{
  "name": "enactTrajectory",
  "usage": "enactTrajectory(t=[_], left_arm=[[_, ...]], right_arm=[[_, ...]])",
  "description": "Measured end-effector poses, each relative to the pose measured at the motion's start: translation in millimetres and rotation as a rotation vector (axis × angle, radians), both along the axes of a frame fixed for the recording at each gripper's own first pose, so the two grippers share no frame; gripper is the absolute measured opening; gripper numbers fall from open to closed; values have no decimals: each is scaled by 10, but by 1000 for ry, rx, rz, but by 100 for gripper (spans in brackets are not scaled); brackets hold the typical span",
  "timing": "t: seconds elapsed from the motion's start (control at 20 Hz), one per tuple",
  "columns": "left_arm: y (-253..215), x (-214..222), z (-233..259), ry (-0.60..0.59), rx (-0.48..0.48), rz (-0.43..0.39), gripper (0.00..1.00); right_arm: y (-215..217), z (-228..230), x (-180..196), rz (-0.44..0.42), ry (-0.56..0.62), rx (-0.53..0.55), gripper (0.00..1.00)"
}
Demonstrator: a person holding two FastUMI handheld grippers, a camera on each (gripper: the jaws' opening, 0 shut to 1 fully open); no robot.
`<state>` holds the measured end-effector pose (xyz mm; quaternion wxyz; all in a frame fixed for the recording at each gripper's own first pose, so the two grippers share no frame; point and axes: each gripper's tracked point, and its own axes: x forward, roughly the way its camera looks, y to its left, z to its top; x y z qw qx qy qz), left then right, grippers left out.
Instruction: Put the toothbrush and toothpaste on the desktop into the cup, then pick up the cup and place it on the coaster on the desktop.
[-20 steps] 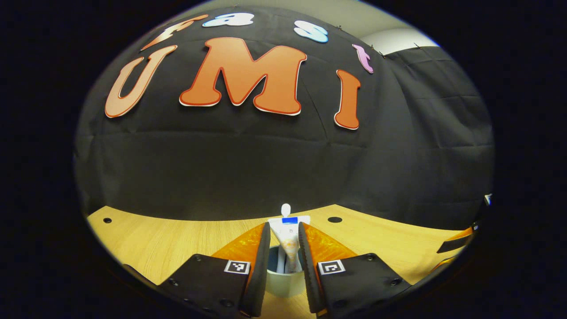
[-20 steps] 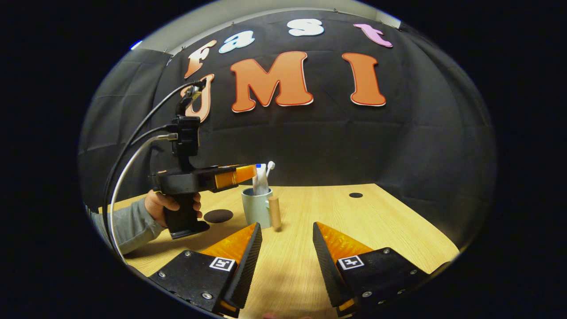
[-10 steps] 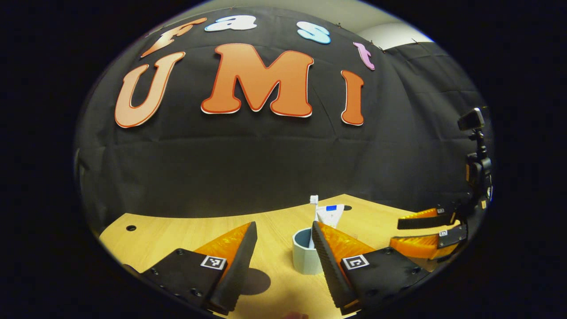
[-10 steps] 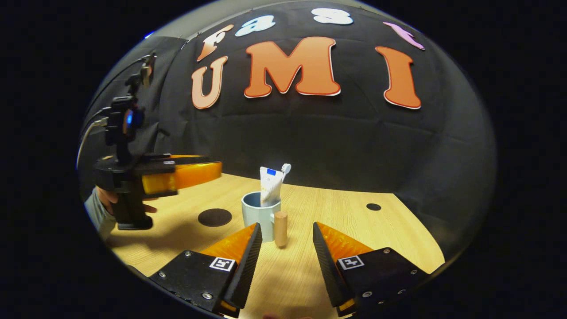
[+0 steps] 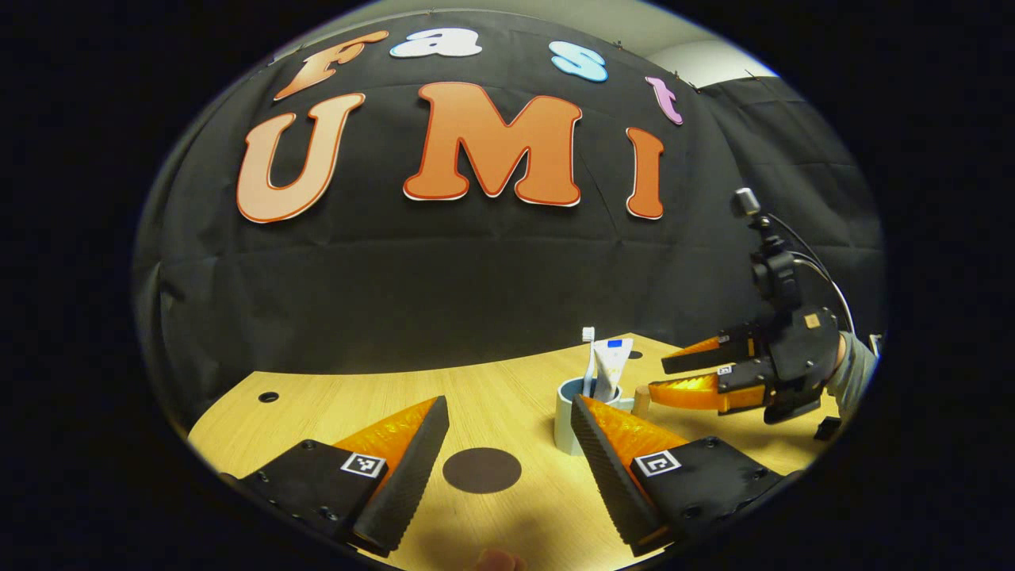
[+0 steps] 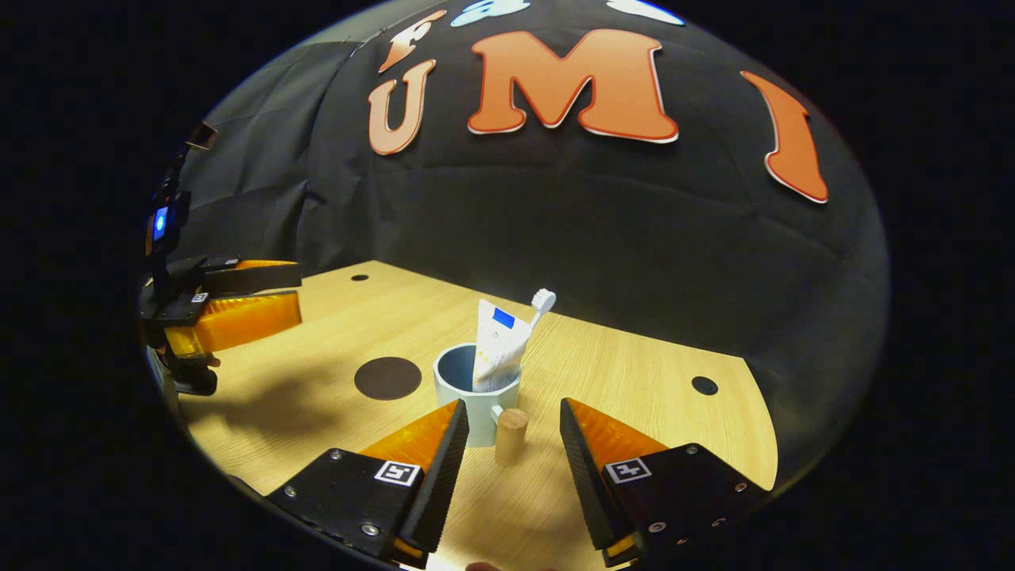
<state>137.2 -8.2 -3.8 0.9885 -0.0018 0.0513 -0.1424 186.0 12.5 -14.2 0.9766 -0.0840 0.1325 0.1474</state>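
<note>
With the paste [image 6: 498, 349] released into the cup [image 6: 474, 394], L gripper [image 5: 507, 456] is withdrawn, fingers apart; R gripper [image 6: 507, 444], fingers apart, is lined up w/ handle [image 6: 510, 434].

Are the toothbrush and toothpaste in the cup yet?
Yes, both are in. The toothpaste and toothbrush stand out of the cup, which stands upright beside the coaster.

Cup [image 6: 476, 400]: pale blue-grey, with a light wooden handle [image 6: 510, 434]. Toothpaste [image 6: 498, 347]: white tube bearing a blue patch near the top and faint orange print lower down. Toothbrush [image 6: 542, 301]: white. Coaster [image 6: 388, 377]: plain dark brown. Desktop [image 6: 634, 381]: light wood grain.
</note>
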Motion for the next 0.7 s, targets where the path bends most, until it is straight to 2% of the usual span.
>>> enactTrajectory(t=[0.15, 0.2, 0.3, 0.4, 0.7], left_arm=[[171, -165, -38, 9, 5, 20, 98], [230, -215, -52, 13, 3, 28, 98], [303, -286, -54, 26, -18, 32, 98], [411, -369, -56, 25, -30, 47, 98], [735, -478, -188, 58, -68, 112, 98]], right_arm=[[96, -116, 113, 59, 86, -71, 70], [139, -180, 123, 81, 127, -100, 67], [155, -286, 157, 110, 190, -187, 71], [178, -333, 184, 123, 228, -259, 72], [263, -485, 262, 130, 337, -339, 74]])
